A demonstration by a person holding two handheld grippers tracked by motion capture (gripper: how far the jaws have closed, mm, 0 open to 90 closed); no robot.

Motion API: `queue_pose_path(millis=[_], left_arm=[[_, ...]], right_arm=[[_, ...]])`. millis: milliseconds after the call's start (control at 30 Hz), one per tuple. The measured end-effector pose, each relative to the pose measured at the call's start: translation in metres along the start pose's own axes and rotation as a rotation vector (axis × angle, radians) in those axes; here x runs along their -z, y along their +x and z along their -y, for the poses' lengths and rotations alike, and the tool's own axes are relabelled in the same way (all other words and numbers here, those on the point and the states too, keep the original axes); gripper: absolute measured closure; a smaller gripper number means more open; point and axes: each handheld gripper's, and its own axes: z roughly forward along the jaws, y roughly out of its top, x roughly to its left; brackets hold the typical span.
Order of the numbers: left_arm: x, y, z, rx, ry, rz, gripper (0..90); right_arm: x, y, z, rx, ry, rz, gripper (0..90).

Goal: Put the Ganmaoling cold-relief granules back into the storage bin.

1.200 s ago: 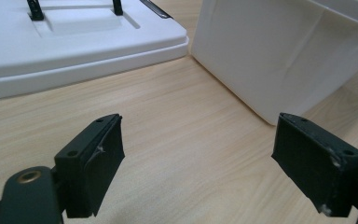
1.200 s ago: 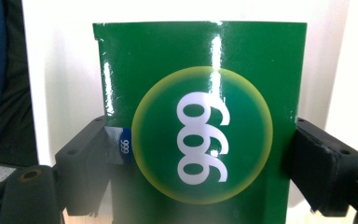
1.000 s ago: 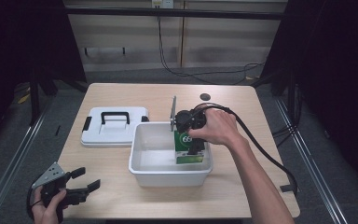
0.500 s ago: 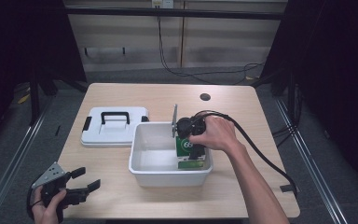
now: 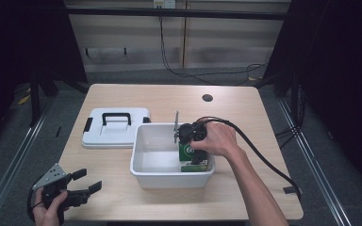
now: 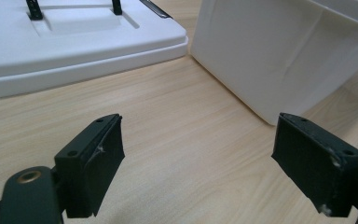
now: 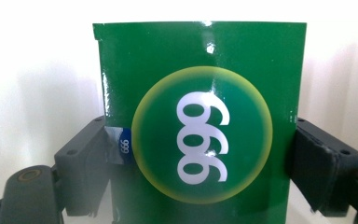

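Note:
A glossy green box [image 7: 200, 126] with a yellow-ringed circle and white "999" print stands in the right half of the white bin [image 5: 141, 165]. My right gripper [image 7: 204, 142] is shut on it, one jaw pressed to each side. From the high view, the right gripper [image 5: 194, 157] reaches down into the bin, with the green box [image 5: 187, 151] under the hand. My left gripper [image 5: 88, 181] rests open near the table's front left corner. In its own view the left gripper [image 6: 198, 154] holds nothing, and the bin wall [image 6: 270, 60] is ahead to the right.
The bin's white lid [image 5: 115, 128] with a black handle lies flat left of the bin, and the lid [image 6: 74, 42] sits ahead of my left jaws. A round dark hole [image 5: 207, 98] marks the far table top. The right gripper's cable [image 5: 264, 160] trails off the right edge.
The right hand has lowered the green box a little deeper into the bin and toward its near side. The left gripper has stayed put.

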Motion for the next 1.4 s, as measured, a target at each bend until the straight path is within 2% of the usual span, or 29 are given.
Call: queue_pose_path(millis=[200,400,567,900,1133,1400], left_arm=[[-0.001,0.0,0.0,0.004,0.001,0.002,15.9],[-0.001,0.0,0.0,0.005,-0.001,0.002,15.8],[-0.001,0.0,0.0,0.004,0.001,0.001,15.9],[-0.001,0.0,0.0,0.003,0.001,0.001,15.9],[-0.001,0.0,0.0,0.005,0.0,0.0,15.9],[-0.001,0.001,0.0,0.003,0.004,0.0,15.9]], right_arm=[[-0.009,-0.001,-0.002,-0.007,0.029,-0.017,15.6],[-0.014,-0.001,-0.002,-0.026,0.034,-0.009,15.5],[-0.018,-0.002,0.0,-0.016,0.038,0.01,15.2],[-0.019,0.0,-0.001,-0.021,0.047,0.021,14.1],[-0.019,0.001,-0.001,0.003,0.048,0.035,13.3],[-0.02,0.0,-0.001,-0.018,0.054,0.034,13.2]])
